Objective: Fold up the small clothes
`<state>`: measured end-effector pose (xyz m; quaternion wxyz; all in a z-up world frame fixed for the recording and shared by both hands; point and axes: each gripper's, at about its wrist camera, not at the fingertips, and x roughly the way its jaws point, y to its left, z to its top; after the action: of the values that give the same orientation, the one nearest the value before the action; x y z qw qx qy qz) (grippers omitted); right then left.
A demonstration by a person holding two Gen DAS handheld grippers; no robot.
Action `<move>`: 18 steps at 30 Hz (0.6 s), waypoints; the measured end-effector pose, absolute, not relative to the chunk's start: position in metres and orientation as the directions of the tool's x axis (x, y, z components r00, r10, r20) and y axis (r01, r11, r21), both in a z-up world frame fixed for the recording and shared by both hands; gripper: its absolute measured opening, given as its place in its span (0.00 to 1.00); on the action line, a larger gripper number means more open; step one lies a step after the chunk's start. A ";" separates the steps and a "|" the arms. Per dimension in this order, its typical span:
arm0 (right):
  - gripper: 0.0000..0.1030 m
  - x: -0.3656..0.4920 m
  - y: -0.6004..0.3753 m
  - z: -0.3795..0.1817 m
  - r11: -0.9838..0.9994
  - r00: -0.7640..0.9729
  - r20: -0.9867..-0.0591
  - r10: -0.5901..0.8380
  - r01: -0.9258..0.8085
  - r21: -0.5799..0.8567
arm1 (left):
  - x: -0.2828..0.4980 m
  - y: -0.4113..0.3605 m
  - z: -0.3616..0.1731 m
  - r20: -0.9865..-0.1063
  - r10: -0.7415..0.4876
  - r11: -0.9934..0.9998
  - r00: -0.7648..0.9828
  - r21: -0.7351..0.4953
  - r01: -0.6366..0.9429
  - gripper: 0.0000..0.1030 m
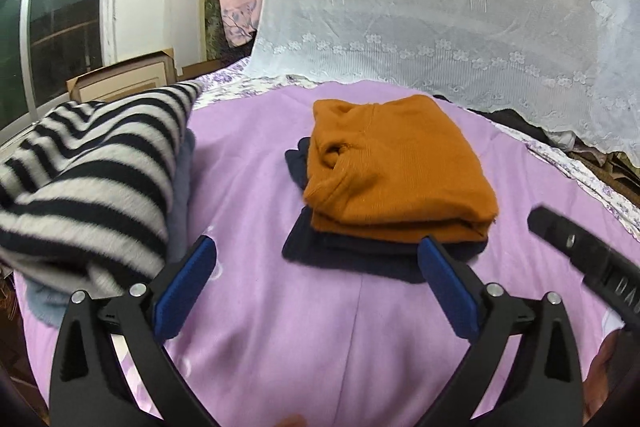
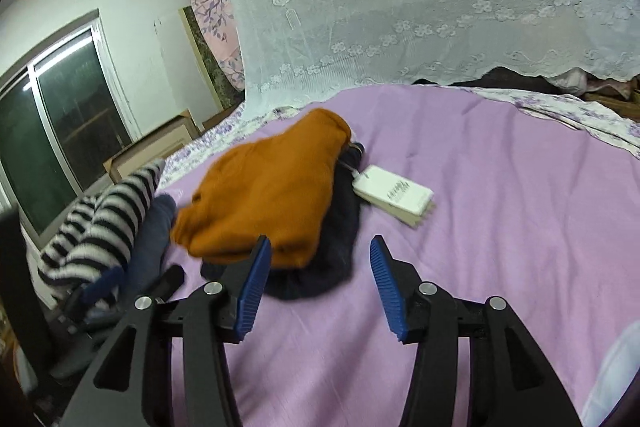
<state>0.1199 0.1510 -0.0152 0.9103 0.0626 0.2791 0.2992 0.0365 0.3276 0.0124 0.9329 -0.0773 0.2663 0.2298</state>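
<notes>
The folded orange garment (image 1: 400, 171) lies at frame centre on a dark navy garment (image 1: 344, 255), both on the lilac bedspread (image 1: 280, 327). It looks a soft, light knit that would slump; pinching a folded edge seems best. Both the left gripper (image 1: 316, 287) and the right gripper (image 2: 318, 287) are spread wide, empty. A striped garment (image 1: 88, 183) sits left, a white box (image 2: 394, 195) just right of the pile

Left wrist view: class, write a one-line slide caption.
Open left gripper faces a folded orange sweater stacked on a dark garment, on a lilac bedspread.
</notes>
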 end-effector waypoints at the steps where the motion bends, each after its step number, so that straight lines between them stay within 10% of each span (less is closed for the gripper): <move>1: 0.50 0.115 0.147 -0.018 0.815 0.664 -0.475 0.577 -0.508 0.279 | 0.033 0.326 0.012 -0.530 0.387 0.883 0.755 -0.023 -0.469 0.95; 18: 0.69 0.072 0.134 -0.019 0.843 0.723 -0.446 0.528 -0.510 0.171 | 0.012 0.298 0.009 -0.509 0.408 0.885 0.758 0.015 -0.466 0.96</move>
<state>0.0723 0.1335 -0.0195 0.9279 0.0179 0.2460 0.2796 0.0118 0.2980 0.0092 0.9359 -0.0561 0.2578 0.2336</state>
